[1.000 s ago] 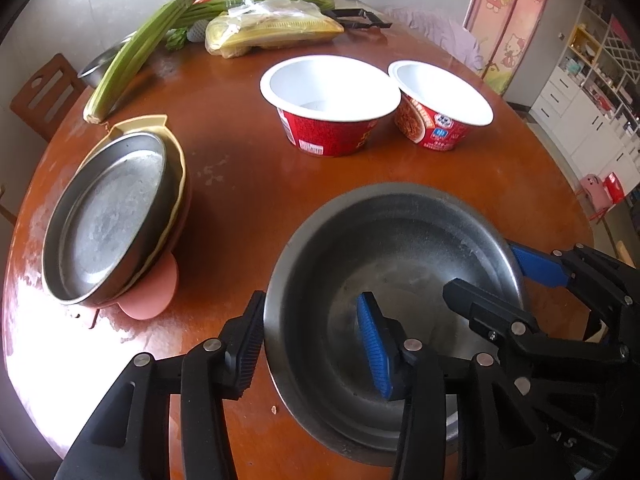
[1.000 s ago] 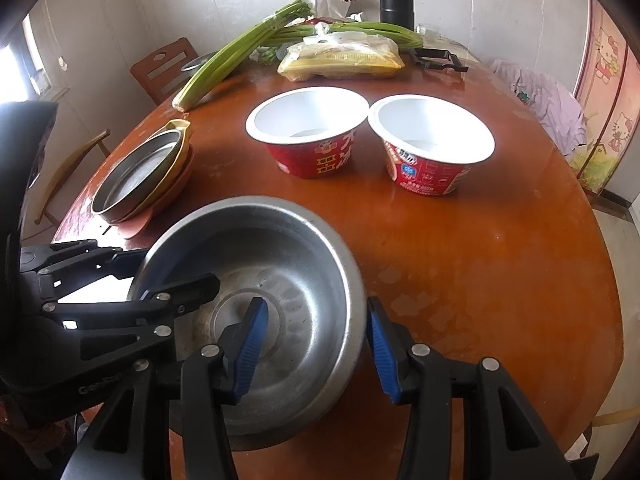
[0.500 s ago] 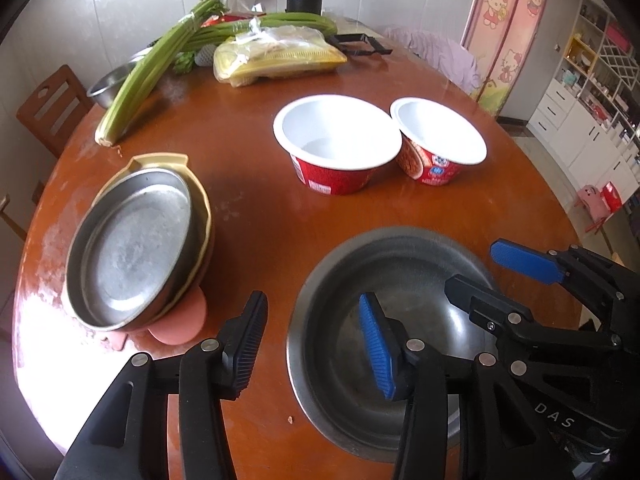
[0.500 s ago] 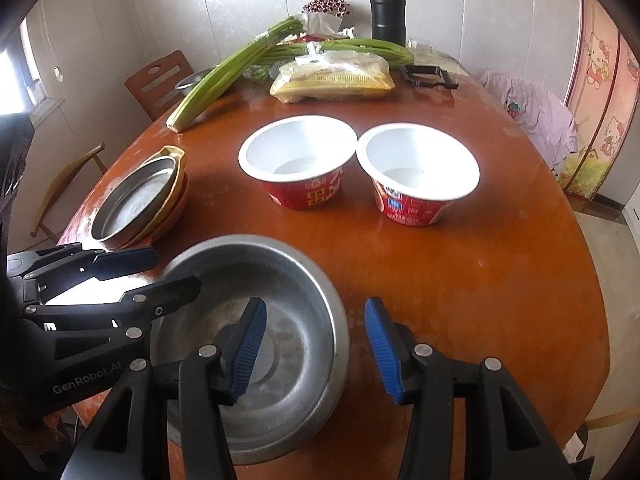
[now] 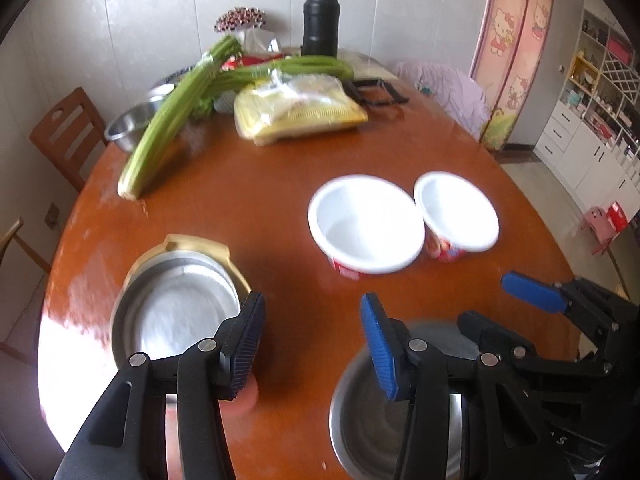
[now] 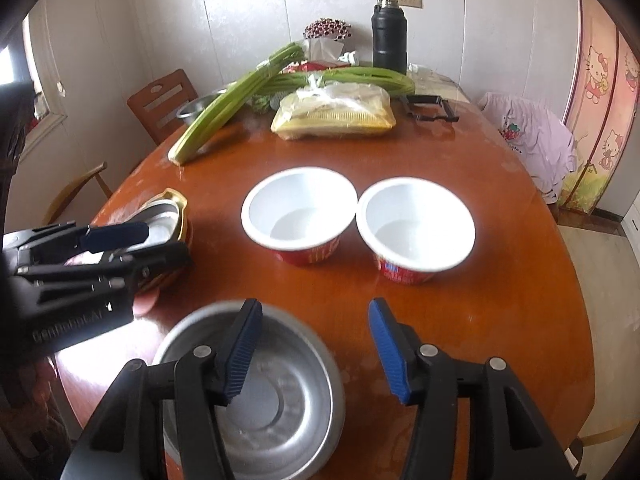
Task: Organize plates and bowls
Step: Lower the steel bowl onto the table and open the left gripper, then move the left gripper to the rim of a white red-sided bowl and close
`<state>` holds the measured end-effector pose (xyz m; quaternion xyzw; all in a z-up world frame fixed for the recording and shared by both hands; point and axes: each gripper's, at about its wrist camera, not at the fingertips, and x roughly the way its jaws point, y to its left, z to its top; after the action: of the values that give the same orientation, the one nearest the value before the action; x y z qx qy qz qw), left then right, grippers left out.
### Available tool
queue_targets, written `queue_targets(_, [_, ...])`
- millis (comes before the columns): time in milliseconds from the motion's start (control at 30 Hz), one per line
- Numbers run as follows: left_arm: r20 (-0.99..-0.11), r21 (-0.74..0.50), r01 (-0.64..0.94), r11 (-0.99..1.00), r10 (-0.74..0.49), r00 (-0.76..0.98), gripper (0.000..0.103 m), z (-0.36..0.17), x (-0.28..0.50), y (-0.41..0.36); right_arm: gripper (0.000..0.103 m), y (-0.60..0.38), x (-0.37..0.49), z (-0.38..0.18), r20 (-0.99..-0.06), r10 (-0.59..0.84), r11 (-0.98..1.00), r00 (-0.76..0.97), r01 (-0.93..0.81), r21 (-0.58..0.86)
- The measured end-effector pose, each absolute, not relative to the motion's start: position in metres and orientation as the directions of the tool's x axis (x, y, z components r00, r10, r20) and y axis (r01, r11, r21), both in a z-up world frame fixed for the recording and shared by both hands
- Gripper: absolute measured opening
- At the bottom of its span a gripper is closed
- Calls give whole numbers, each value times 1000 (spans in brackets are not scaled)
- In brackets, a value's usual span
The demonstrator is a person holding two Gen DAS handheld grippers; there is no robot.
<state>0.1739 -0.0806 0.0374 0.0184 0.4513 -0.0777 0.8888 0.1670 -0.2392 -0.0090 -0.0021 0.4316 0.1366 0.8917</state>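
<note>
**Both grippers clear of the steel bowl on the round table**

The table [image 6: 460, 304], round and brown, fills both views. On it, from the right wrist view, celery [image 6: 224, 116] lies at 11 o'clock with its cut end toward the near left, and a noodle bag [image 6: 334, 114] sits at 12 o'clock, a black flask [image 6: 389, 36] upright behind it at the far edge.

The steel bowl [image 6: 276, 396] stands upright on the table at 6 o'clock, near the front edge. Two white cups [image 6: 299, 212] with red sides stand just beside each other at the centre, mouths up, beyond the bowl. At 9 o'clock is a plate stack [image 5: 180, 308]: a steel plate on top of a yellow one, with a pink one showing beneath at the near edge.

The right gripper [image 6: 314, 352] is spread, and its jaws have just been opening. One finger is over the bowl's inside, the other over bare table to the right; neither pad presses the rim. The left gripper [image 5: 312, 348] is likewise spread and holds nothing. Its jaws stand over bare table between the stack and the bowl. Whether they touch anything I cannot tell.
</note>
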Motion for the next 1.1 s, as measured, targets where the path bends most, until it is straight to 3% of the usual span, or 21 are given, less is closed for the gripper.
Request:
queue_targets(233, [-815, -38, 159, 987, -122, 567, 51, 41, 223, -82, 55, -234, 195, -2, -769, 277, 956, 575, -247, 160])
queue_targets(967, [-898, -46, 180, 983, -120, 424, 51, -27, 311, -114, 55, -225, 256, -48, -811, 340, 940, 476, -189, 284])
queue_targets(1033, [-903, -52, 184, 982, -125, 412, 46, -32, 313, -116, 55, -224, 259, -48, -807, 339, 940, 483, -194, 279])
queue_targets(1100, [-907, -49, 195, 980, -125, 403, 33, -37, 315, -120, 55, -223, 260, -48, -804, 339, 940, 489, -202, 273])
